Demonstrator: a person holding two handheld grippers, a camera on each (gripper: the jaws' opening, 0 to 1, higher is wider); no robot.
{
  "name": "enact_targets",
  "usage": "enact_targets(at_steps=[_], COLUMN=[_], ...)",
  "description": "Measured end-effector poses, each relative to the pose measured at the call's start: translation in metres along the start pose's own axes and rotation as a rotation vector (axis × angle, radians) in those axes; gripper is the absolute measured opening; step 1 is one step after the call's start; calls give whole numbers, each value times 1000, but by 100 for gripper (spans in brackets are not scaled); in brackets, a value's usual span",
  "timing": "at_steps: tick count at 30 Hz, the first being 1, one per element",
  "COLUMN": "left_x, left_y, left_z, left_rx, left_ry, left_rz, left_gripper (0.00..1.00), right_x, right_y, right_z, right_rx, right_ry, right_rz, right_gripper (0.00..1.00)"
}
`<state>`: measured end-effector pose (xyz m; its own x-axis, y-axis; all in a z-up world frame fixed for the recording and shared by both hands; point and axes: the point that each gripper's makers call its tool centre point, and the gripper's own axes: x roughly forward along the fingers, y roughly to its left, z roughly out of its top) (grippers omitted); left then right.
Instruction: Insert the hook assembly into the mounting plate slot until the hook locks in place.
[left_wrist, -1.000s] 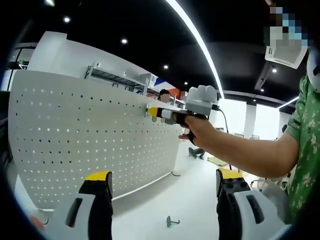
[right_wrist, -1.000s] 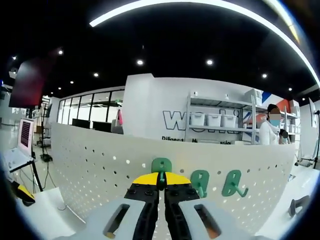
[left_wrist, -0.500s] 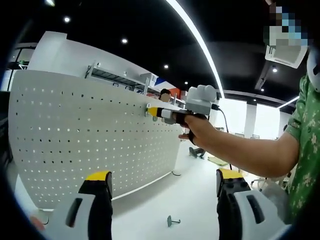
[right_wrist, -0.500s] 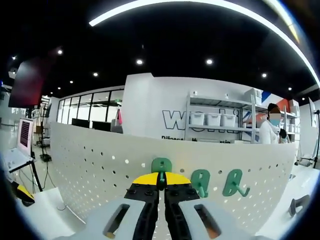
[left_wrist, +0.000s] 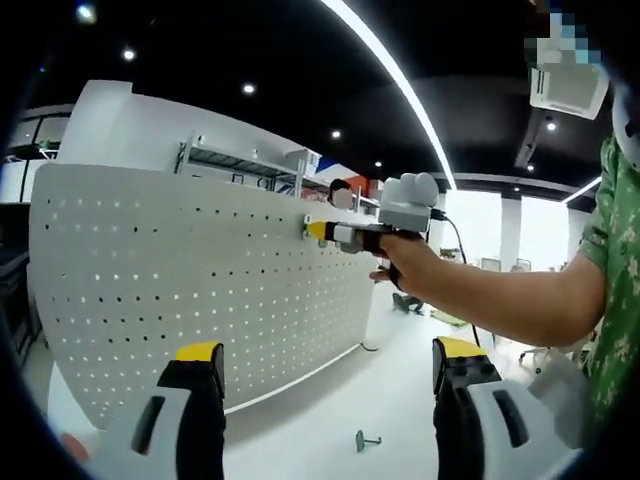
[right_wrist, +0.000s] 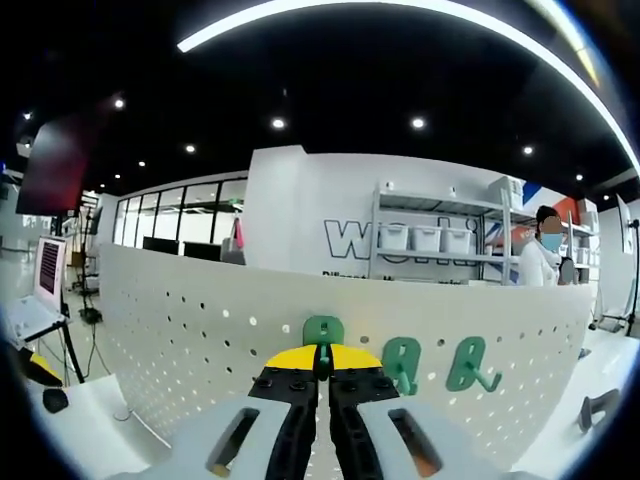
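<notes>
A white perforated mounting plate (left_wrist: 200, 290) stands upright on the table. My right gripper (right_wrist: 322, 352) is shut on a green hook (right_wrist: 322, 330), whose top presses against the plate (right_wrist: 200, 340) near its upper edge. Two more green hooks (right_wrist: 402, 362) (right_wrist: 468, 365) hang in the plate just to the right. In the left gripper view, a hand holds the right gripper (left_wrist: 340, 235) against the plate's top edge. My left gripper (left_wrist: 328, 360) is open and holds nothing, well back from the plate. A loose grey hook (left_wrist: 368, 440) lies on the table between its jaws.
Behind the plate stand a shelf with white bins (right_wrist: 430, 240) and a masked person (right_wrist: 545, 262). A monitor on a stand (right_wrist: 48, 275) is at the far left. A dark object (right_wrist: 598, 406) lies on the table at the right. The person's green sleeve (left_wrist: 615, 300) is at the right.
The left gripper view has shifted slightly, so the plate and loose hook sit a little further right. The right gripper stays on the green hook at the plate.
</notes>
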<state>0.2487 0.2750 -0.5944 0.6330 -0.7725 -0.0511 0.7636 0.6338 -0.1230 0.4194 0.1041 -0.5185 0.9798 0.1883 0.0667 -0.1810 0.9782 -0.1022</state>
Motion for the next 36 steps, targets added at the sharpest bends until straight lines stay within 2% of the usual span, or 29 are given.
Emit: enact_targets(at_steps=[13, 36], left_x=[-7, -7], left_y=[9, 11], left_z=[18, 14], left_rx=[30, 26], left_ry=[-54, -48], left_rz=[51, 56], left_gripper=[89, 87], right_x=[-1, 0], right_y=[1, 0], right_z=[0, 1], right_rx=[3, 4], right_ry=[1, 0], right_rz=[0, -17], right_gripper=[1, 1])
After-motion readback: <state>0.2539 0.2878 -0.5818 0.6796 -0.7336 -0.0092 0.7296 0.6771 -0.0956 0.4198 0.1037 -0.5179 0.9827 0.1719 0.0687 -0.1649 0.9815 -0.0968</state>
